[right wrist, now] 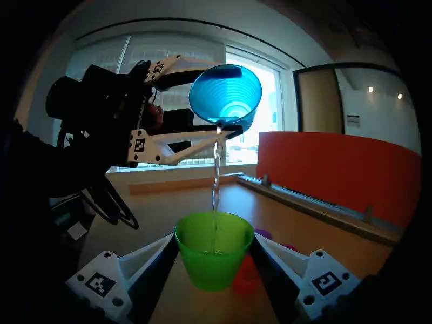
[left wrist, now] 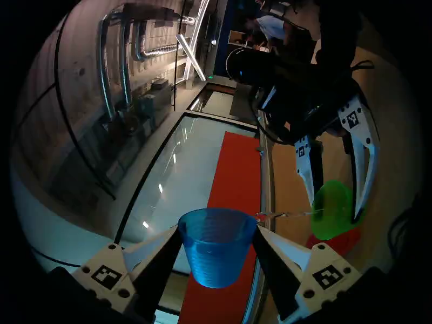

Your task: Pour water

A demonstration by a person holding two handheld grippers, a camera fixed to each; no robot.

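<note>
While water (right wrist: 216,173) is streamed from the tilted blue cup (right wrist: 225,94), clamped by the left hand-held gripper (left wrist: 217,232), the green cup (right wrist: 214,256) below is gripped by the right hand-held gripper (right wrist: 214,240); fill is judged low, pouring unfinished.

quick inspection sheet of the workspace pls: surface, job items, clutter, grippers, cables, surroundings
Surface: wooden table, no spill seen.
Job's things: blue cup tipped, water stream falling into the upright green cup.
Clutter: small red object and purple object beside the green cup.
Grippers: left gripper shut on blue cup; right gripper shut on green cup.
Cables: black cables hanging below the left gripper.
Surroundings: orange partition, windows.
</note>
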